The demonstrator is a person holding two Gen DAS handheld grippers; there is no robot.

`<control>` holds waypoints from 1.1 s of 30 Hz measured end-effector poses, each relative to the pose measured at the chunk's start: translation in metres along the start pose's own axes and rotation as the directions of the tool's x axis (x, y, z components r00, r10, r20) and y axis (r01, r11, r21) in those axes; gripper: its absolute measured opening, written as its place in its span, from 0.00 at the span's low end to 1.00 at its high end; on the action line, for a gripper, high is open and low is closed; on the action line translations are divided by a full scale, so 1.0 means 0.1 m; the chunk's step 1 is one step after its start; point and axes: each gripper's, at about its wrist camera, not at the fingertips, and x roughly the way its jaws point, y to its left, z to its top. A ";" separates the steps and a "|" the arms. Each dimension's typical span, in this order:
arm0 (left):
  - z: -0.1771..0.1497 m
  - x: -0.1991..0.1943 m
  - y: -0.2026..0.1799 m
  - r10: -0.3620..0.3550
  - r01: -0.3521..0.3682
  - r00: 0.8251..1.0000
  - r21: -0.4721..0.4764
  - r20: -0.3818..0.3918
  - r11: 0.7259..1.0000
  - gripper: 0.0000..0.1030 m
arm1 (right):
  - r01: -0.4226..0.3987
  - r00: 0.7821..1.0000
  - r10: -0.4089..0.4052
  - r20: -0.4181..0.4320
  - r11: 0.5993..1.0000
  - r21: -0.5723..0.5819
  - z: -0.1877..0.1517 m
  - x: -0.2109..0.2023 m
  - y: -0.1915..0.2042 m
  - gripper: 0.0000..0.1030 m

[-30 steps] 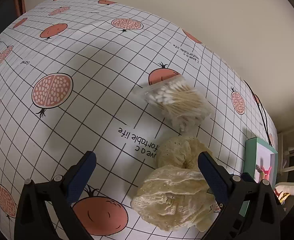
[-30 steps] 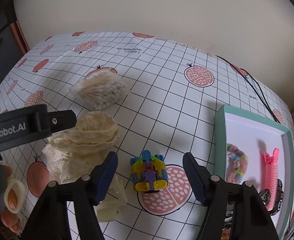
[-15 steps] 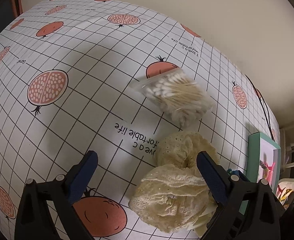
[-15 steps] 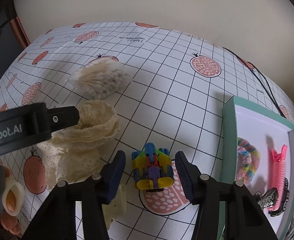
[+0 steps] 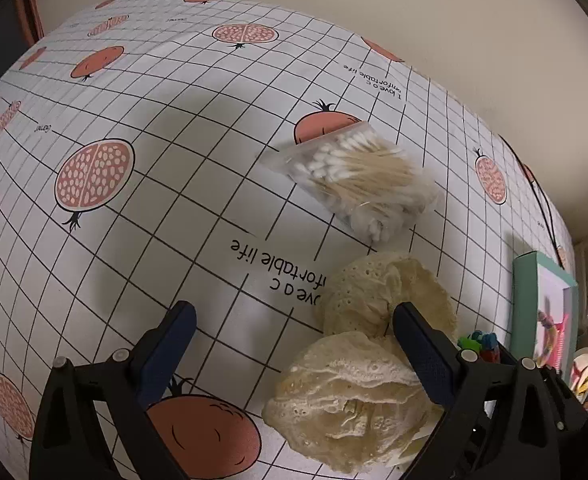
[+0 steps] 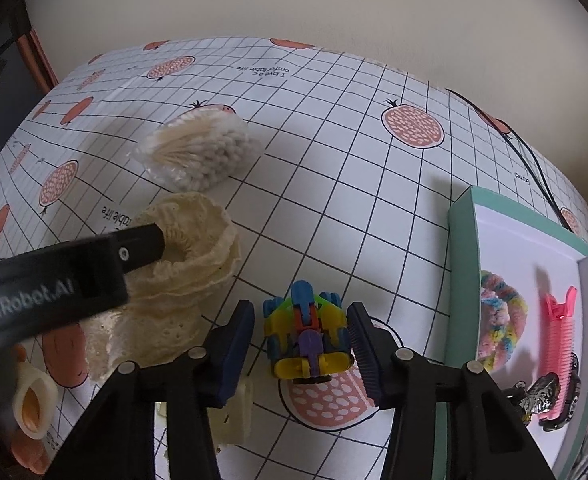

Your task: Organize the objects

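Observation:
A colourful plastic toy (image 6: 306, 336) sits on the pomegranate-print tablecloth. My right gripper (image 6: 300, 346) straddles it, still open, with the right pad almost against it and a small gap on the left. Two cream lace scrunchies (image 5: 382, 300) (image 5: 350, 400) lie stacked by the right finger of my left gripper (image 5: 298, 348), which is open and holds nothing. In the right wrist view, one black finger (image 6: 93, 264) of the left gripper reaches over the upper scrunchie (image 6: 197, 224). A bag of cotton swabs (image 5: 358, 184) lies beyond them.
A teal tray (image 6: 460, 260) at the right holds a rainbow scrunchie (image 6: 502, 316), a pink hair clip (image 6: 558, 344) and a dark patterned clip (image 6: 542, 396). A cream claw clip (image 6: 233, 412) lies under my right gripper's left finger. A hand (image 6: 29, 408) shows at lower left. A wall backs the table.
My right gripper has come forward around the toy and its jaws have narrowed. The left gripper has edged toward the scrunchies, its finger now over the upper one.

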 end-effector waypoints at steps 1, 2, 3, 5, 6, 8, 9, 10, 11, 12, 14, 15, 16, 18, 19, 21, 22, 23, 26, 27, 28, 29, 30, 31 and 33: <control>0.00 0.00 -0.01 0.005 -0.005 1.000 0.003 0.002 1.000 0.96 | -0.001 1.000 0.001 -0.001 1.000 0.001 0.00 0.00 0.00 0.50; -0.01 0.01 -0.01 0.009 -0.009 1.000 0.004 0.005 1.000 0.96 | -0.002 1.000 0.002 -0.001 1.000 0.001 0.00 0.00 0.00 0.49; -0.01 0.01 -0.02 0.012 -0.012 1.000 0.005 0.006 1.000 0.96 | -0.004 1.000 0.004 -0.001 1.000 0.002 0.00 0.00 0.00 0.49; -0.01 0.00 -0.03 0.033 -0.033 0.999 0.011 0.014 0.999 0.89 | -0.013 1.000 0.013 -0.004 1.000 0.014 0.00 0.00 -0.02 0.49; -0.02 -0.01 -0.04 0.045 -0.046 0.999 0.019 0.020 0.999 0.86 | -0.015 1.000 0.016 -0.006 1.000 0.018 0.00 0.00 -0.02 0.49; -0.02 -0.01 -0.04 0.052 -0.053 0.998 0.029 0.024 0.998 0.82 | -0.012 1.000 0.013 -0.009 1.000 0.018 0.00 0.00 -0.01 0.49; -0.03 -0.01 -0.04 0.055 -0.056 0.998 0.032 0.027 0.998 0.81 | -0.012 1.000 0.012 -0.009 1.000 0.017 0.00 0.00 -0.01 0.49; -0.03 -0.02 -0.04 0.063 -0.064 0.997 0.034 0.033 0.997 0.79 | -0.014 1.000 0.014 -0.009 1.000 0.018 0.00 0.00 -0.01 0.49; -0.04 -0.02 -0.04 0.071 -0.072 0.997 0.036 0.038 0.997 0.76 | -0.016 1.000 0.016 -0.009 1.000 0.019 -0.01 -0.01 -0.02 0.49; -0.04 -0.02 -0.04 0.074 -0.076 0.996 0.037 0.041 0.996 0.75 | -0.016 1.000 0.016 -0.009 1.000 0.015 -0.01 -0.01 -0.02 0.49; -0.05 -0.02 -0.05 0.077 -0.079 0.996 0.037 0.048 0.996 0.74 | -0.018 1.000 0.018 -0.002 1.000 0.007 -0.03 -0.01 -0.01 0.49; -0.06 -0.02 -0.05 0.074 -0.076 0.996 0.035 0.051 0.996 0.74 | -0.019 1.000 0.019 0.002 1.000 0.002 -0.03 -0.01 -0.01 0.49; -0.06 -0.03 -0.05 0.073 -0.075 0.996 0.030 0.053 0.997 0.73 | -0.022 1.000 0.022 0.002 1.000 0.000 -0.04 -0.01 -0.01 0.49; -0.07 -0.04 -0.04 0.076 -0.077 0.995 0.015 0.057 0.997 0.68 | -0.024 1.000 0.024 0.001 1.000 -0.008 -0.05 -0.01 -0.01 0.49; -0.07 -0.04 -0.03 0.078 -0.079 0.995 0.007 0.059 0.997 0.65 | -0.025 1.000 0.025 0.002 1.000 -0.010 -0.06 -0.02 -0.01 0.49; -0.08 -0.06 -0.03 0.080 -0.080 0.995 -0.004 0.061 0.997 0.62 | -0.029 1.000 0.029 0.004 1.000 -0.011 -0.06 -0.01 -0.01 0.47; -0.09 -0.06 -0.03 0.080 -0.079 0.995 -0.005 0.061 0.997 0.59 | -0.029 1.000 0.029 0.004 1.000 -0.011 -0.06 -0.02 -0.01 0.46; -0.09 -0.06 -0.03 0.079 -0.079 0.995 -0.010 0.062 0.997 0.56 | -0.030 1.000 0.030 0.004 0.999 -0.012 -0.06 -0.02 -0.01 0.44; -0.11 -0.07 -0.05 0.075 -0.074 0.995 -0.015 0.065 0.997 0.49 | -0.034 0.999 0.034 0.003 0.999 -0.018 -0.07 -0.03 0.01 0.40; -0.12 -0.07 -0.06 0.073 -0.072 0.995 -0.015 0.064 0.997 0.47 | -0.035 0.999 0.035 0.003 0.999 -0.020 -0.07 -0.04 0.01 0.39; -0.12 -0.07 -0.07 0.068 -0.067 0.996 -0.016 0.064 0.998 0.44 | -0.036 0.999 0.036 0.003 0.999 -0.021 -0.08 -0.04 0.02 0.38; -0.13 -0.07 -0.07 0.062 -0.061 0.996 -0.017 0.063 0.998 0.40 | -0.036 0.999 0.036 0.002 0.999 -0.023 -0.08 -0.05 0.02 0.38; -0.13 -0.08 -0.07 0.056 -0.055 0.996 -0.019 0.062 0.998 0.38 | -0.036 0.999 0.036 0.002 0.999 -0.025 -0.08 -0.05 0.03 0.38; -0.13 -0.08 -0.07 0.050 -0.049 0.997 -0.021 0.059 0.999 0.35 | -0.036 0.999 0.036 0.002 0.999 -0.024 -0.08 -0.05 0.03 0.38; -0.13 -0.07 -0.07 0.041 -0.039 0.997 -0.027 0.058 0.999 0.33 | -0.036 0.999 0.036 0.002 0.999 -0.025 -0.08 -0.05 0.03 0.38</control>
